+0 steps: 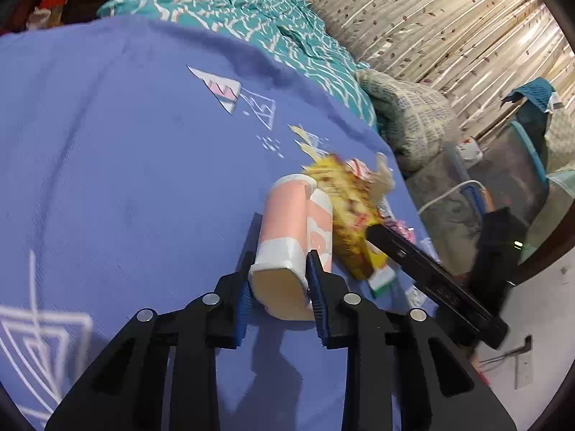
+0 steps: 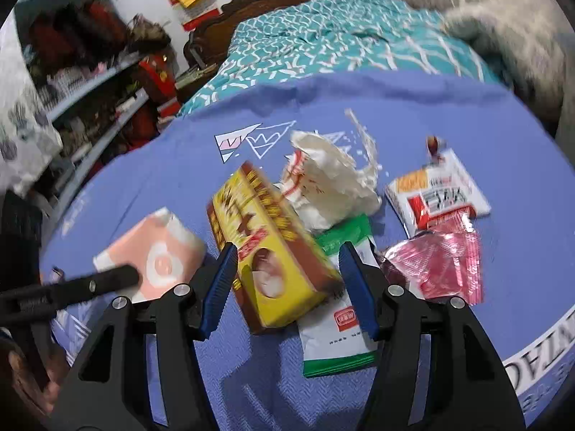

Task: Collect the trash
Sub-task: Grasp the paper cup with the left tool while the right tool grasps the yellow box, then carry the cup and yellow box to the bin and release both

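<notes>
The left gripper [image 1: 278, 273] has its jaws clamped on a pink carton [image 1: 287, 237] on the blue blanket [image 1: 125, 179]. The right gripper [image 2: 287, 280] has wide jaws around a yellow box [image 2: 266, 251]. At its 12 o'clock lies crumpled paper [image 2: 330, 183], a pink wrapper [image 2: 442, 262] at 3, and a green packet [image 2: 337, 337] beneath.
</notes>
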### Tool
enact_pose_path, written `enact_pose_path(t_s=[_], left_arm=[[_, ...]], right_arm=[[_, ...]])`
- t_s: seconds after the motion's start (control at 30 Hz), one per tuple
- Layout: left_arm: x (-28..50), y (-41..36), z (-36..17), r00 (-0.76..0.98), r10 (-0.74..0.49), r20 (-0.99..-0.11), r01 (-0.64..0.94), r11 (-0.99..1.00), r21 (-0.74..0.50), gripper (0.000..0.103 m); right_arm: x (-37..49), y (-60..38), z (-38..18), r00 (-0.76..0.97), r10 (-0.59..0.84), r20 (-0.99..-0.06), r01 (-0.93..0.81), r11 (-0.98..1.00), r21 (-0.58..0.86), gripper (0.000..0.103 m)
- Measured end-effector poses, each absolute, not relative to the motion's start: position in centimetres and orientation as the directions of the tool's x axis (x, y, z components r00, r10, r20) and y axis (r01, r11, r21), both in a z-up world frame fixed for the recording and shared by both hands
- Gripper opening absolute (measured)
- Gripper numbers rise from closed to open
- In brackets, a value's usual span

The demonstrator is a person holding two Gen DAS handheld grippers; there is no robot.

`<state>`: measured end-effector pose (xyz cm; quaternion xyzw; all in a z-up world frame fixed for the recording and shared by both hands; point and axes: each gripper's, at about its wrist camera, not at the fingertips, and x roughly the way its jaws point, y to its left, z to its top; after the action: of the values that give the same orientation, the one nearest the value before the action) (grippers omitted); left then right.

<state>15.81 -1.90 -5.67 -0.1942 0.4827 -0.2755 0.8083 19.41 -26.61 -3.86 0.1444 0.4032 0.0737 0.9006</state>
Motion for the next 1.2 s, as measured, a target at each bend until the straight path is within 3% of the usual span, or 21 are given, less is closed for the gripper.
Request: enact_pose_path(t_s=[0.1, 0.17, 0.2, 0.27, 0.63, 0.8, 1.0, 1.2], left_arm=[[15.0, -2.4, -6.1, 0.371, -0.644, -0.669, 0.257, 0.764, -0.592, 0.025], [15.0, -2.7, -6.4, 0.370, -0.637, -0.676, 0.250, 0.769, -0.588, 0.025], [15.0, -2.7, -6.7, 0.363, -0.639, -0.678, 0.245, 0.767, -0.593, 0.025], [15.0, -2.7, -6.8, 0.360, -0.641, -0.677, 0.241, 0.765, -0.597, 0.025], [12.3, -2.1, -5.8, 0.309, -0.722, -0.619, 0.275, 0.691, -0.669, 0.021], [10.5, -3.6, -4.8, 0.263, -0.781, -0.567, 0.331, 0.625, -0.707, 0.021], [9.5, -11.7, -2.7, 0.160, -0.814, -0.558, 0.472, 0.560, -0.681, 0.021], [7.4, -23.8, -3.2, 0.030, -0.761, -0.648, 0.619, 0.523, -0.586, 0.021]], right_arm=[[19.8, -27.9, -5.5, 0.635, 0.325, -0.701, 0.010, 0.904, 0.428, 0.061], [19.6, -27.5, -6.1, 0.607, 0.394, -0.690, -0.009, 0.872, 0.489, 0.048], [19.2, -27.2, -6.0, 0.606, 0.409, -0.682, -0.023, 0.866, 0.499, 0.035], [18.3, -26.2, -5.3, 0.616, 0.437, -0.655, -0.069, 0.859, 0.508, 0.026], [8.8, -24.3, -2.2, 0.722, 0.347, -0.599, -0.128, 0.917, 0.377, 0.025], [2.1, -27.7, -1.0, 0.817, 0.290, -0.499, -0.100, 0.923, 0.373, 0.025], [-2.8, -33.2, -0.8, 0.890, 0.089, -0.448, 0.106, 0.914, 0.392, 0.025], [-6.1, -38.9, -2.5, 0.872, -0.026, -0.488, 0.268, 0.862, 0.431, 0.025]])
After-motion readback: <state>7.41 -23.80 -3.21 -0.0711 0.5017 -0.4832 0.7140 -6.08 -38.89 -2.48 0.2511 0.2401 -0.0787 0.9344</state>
